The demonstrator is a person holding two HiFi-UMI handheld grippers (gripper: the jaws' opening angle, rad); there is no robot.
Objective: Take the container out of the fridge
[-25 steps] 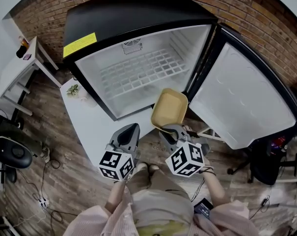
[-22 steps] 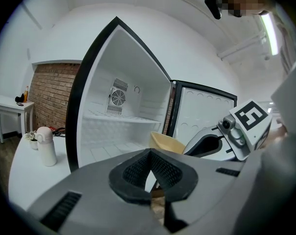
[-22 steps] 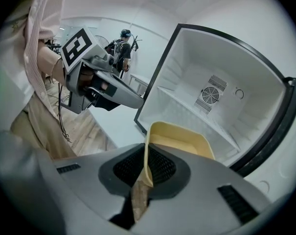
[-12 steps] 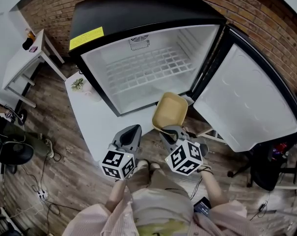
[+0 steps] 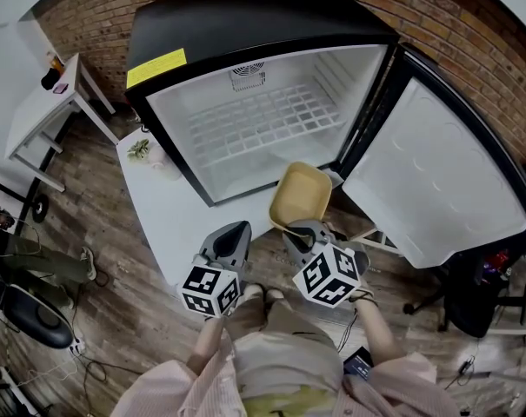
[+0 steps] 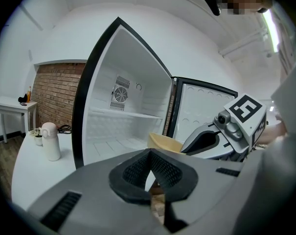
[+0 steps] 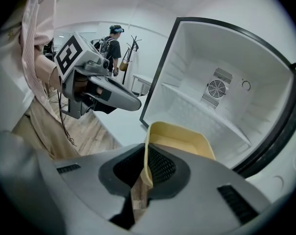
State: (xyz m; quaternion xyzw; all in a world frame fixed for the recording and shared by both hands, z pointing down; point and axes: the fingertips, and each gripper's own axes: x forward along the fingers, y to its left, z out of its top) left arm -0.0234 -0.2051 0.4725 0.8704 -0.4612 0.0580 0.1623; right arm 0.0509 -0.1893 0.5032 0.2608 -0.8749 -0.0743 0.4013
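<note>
The yellow container hangs in front of the open fridge, outside its cavity and over the edge of the white table. My right gripper is shut on the container's near rim; in the right gripper view the thin rim sits pinched between the pads. In the left gripper view the container shows beside the right gripper. My left gripper is to the left of it, shut with nothing in it. The fridge shelves look bare.
The fridge door stands wide open to the right. A white bottle and a small plant stand on the white table beside the fridge. A side table is at the far left, a chair at the right. A person stands in the background.
The head view has shifted slightly. Both grippers and the held container stay in about the same place before the fridge.
</note>
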